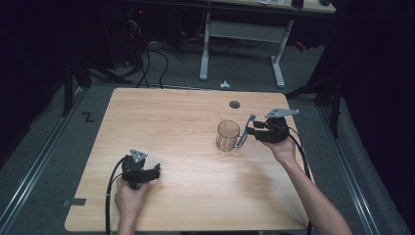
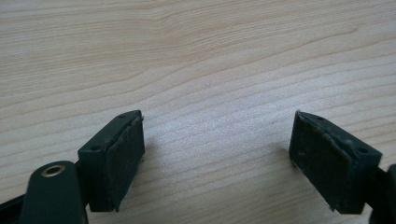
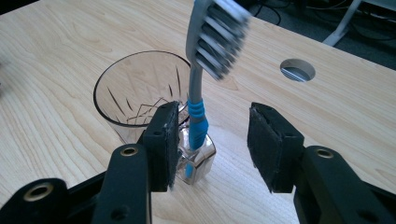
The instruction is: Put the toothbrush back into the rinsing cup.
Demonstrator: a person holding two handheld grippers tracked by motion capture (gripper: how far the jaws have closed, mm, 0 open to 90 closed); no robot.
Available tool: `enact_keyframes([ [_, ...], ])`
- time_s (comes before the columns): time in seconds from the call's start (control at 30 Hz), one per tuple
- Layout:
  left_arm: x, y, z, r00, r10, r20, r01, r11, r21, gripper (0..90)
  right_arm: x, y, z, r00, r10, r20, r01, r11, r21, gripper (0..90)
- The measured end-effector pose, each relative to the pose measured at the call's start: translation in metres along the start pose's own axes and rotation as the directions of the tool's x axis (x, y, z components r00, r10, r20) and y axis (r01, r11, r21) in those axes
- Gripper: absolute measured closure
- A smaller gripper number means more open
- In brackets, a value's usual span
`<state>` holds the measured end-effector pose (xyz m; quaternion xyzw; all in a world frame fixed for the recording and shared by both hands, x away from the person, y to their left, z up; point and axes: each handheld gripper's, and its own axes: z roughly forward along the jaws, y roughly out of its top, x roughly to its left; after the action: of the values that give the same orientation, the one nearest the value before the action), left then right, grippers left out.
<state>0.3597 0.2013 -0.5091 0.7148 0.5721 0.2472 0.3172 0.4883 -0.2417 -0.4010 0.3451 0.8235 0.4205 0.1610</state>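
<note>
1. Grey and blue, the toothbrush (image 3: 198, 100) stands nearly upright just beside the glass (image 3: 135, 93), its bristle head at the top and its blue lower part against the outside wall of the glass near the base.
2. In the high view the toothbrush (image 1: 244, 131) leans on the right side of the glass (image 1: 227, 135), and both are in the right half of the table (image 1: 161, 117), nearer to the far edge than to the near edge.
3. The right gripper (image 3: 212, 144) has its jaws open; the toothbrush handle is between them, close to the left pad, and I cannot tell if that pad touches it.
4. The right gripper (image 1: 254, 131) is held by a hand just to the right of the glass.
5. The left gripper (image 2: 217, 158) has its jaws wide open over bare wood, with nothing between them.
6. In the high view the left gripper (image 1: 139, 169) is near the near left corner of the table, well apart from the glass.
7. A round cable hole (image 1: 234, 104) is in the table behind the glass, near the far edge.
</note>
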Motion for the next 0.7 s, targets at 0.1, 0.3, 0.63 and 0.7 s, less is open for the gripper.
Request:
enact_keyframes([
  [0.1,0.0,0.0,0.0,1.0,0.0,-0.001,0.0,1.0,0.0,18.6,-0.001,-0.001,-0.003,1.0,0.0,-0.001,0.0,1.0,-0.003,54.0],
  [0.3,0.0,0.0,0.0,1.0,0.0,-0.001,0.0,1.0,-0.001,18.6,-0.001,0.0,-0.006,0.9999,0.007,-0.008,-0.007,1.0,-0.01,54.0],
  [0.63,0.0,0.0,0.0,1.0,0.0,-0.001,0.0,1.0,0.0,18.6,-0.001,-0.004,-0.012,0.9999,0.011,-0.01,-0.012,1.0,-0.017,54.0],
  [0.7,0.0,0.0,0.0,1.0,0.0,0.0,0.0,1.0,0.0,18.6,-0.002,-0.006,-0.014,0.9998,0.017,-0.011,-0.017,1.0,-0.02,54.0],
])
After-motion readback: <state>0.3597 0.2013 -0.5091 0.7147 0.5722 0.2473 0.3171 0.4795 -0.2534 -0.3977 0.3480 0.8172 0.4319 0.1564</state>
